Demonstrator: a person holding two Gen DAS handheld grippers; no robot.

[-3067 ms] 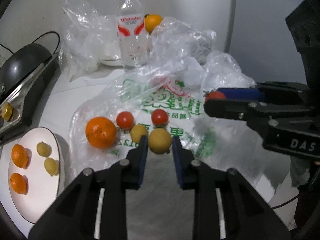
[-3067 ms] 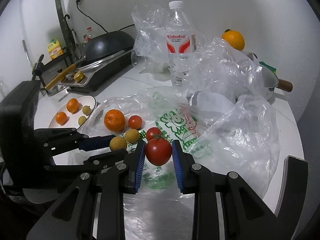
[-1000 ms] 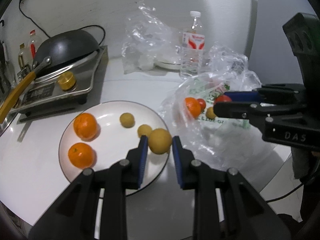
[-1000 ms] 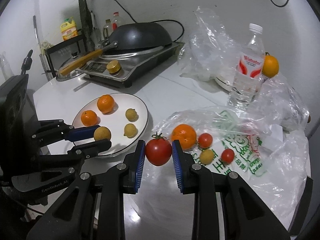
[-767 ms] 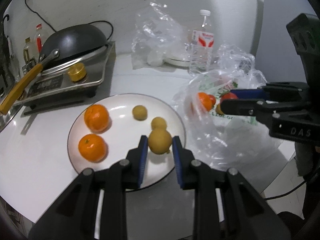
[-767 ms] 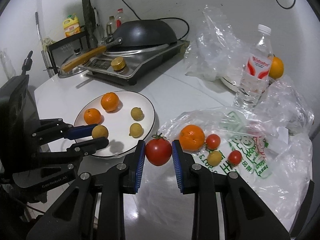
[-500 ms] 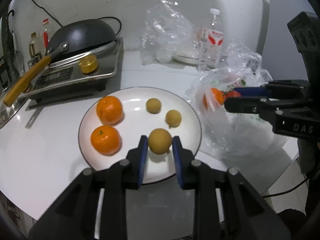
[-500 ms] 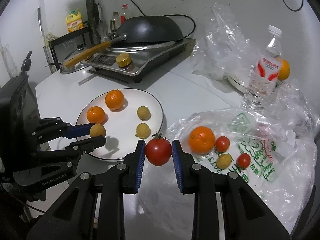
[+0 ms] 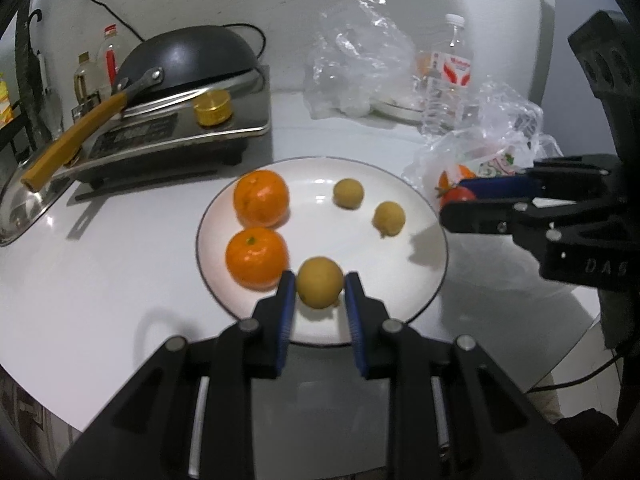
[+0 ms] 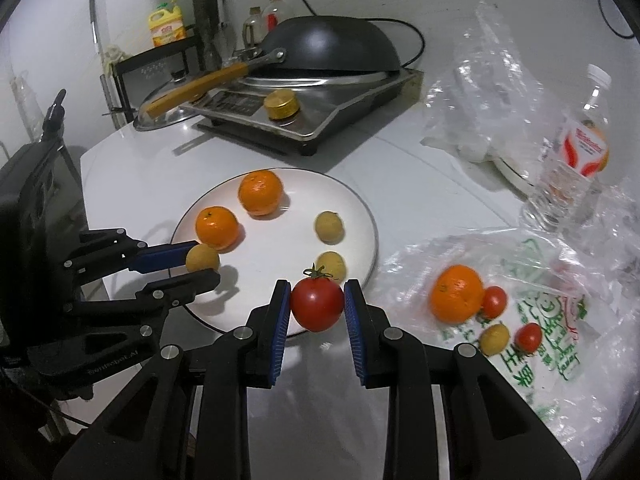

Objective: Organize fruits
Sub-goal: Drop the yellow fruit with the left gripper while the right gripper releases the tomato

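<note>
My left gripper [image 9: 320, 286] is shut on a small yellow fruit [image 9: 320, 288], held just above the near part of the white plate [image 9: 424, 276]. The plate carries two oranges [image 9: 262, 198] [image 9: 256, 258] and two more yellow fruits [image 9: 349, 194] [image 9: 389, 219]. My right gripper [image 10: 317, 304] is shut on a red tomato [image 10: 317, 307] over the plate's near right edge [image 10: 368, 216]. On the printed plastic bag [image 10: 560, 320] to the right lie an orange [image 10: 457, 292], two small tomatoes [image 10: 494, 302] [image 10: 528, 337] and a yellow fruit [image 10: 494, 339].
A cooktop [image 10: 320, 120] with an upturned black wok [image 10: 332, 50] and its wooden handle stands behind the plate. A water bottle [image 10: 576, 152] and crumpled clear bags [image 10: 484, 80] sit at the back right. The table edge [image 9: 100, 412] runs close at the near left.
Both grippers have moved left and a little down, from the bag side toward the plate. The yellow fruit now hangs over the plate's near part, the tomato at its right edge.
</note>
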